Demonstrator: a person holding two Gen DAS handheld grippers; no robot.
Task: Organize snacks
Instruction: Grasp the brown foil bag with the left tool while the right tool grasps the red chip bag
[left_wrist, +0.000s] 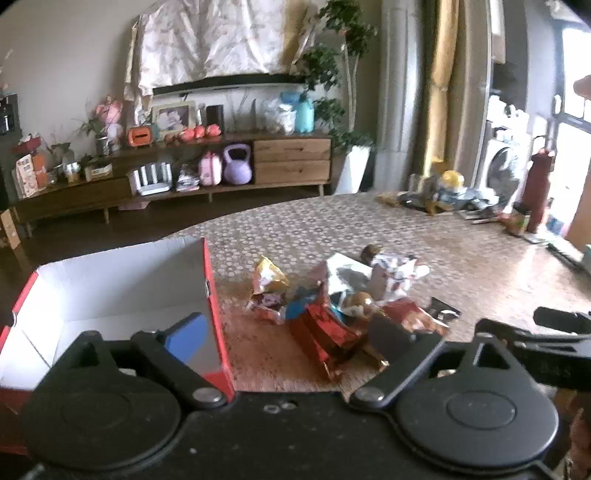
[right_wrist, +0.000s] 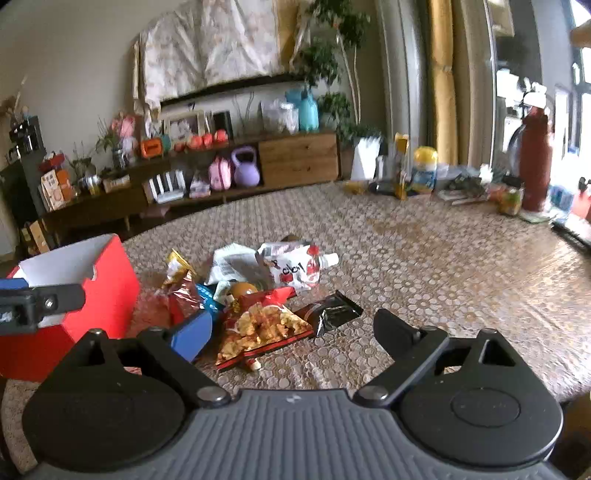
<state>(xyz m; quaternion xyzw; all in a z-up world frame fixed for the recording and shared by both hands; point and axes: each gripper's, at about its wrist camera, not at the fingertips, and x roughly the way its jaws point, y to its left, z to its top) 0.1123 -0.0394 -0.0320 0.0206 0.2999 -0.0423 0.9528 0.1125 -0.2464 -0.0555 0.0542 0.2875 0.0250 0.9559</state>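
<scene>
A pile of snack packets lies mid-table, next to a red box with a white, bare inside. My left gripper is open and empty, its jaws spread wide, just short of a shiny red packet. In the right wrist view the pile holds an orange chips bag, a dark brown bar and a white spouted pouch. My right gripper is open and empty, over the chips bag. The red box stands at the left.
The patterned tablecloth covers the round table. Bottles, a red flask and clutter line the far right edge. A wooden sideboard stands against the wall beyond. The other gripper shows at the left edge.
</scene>
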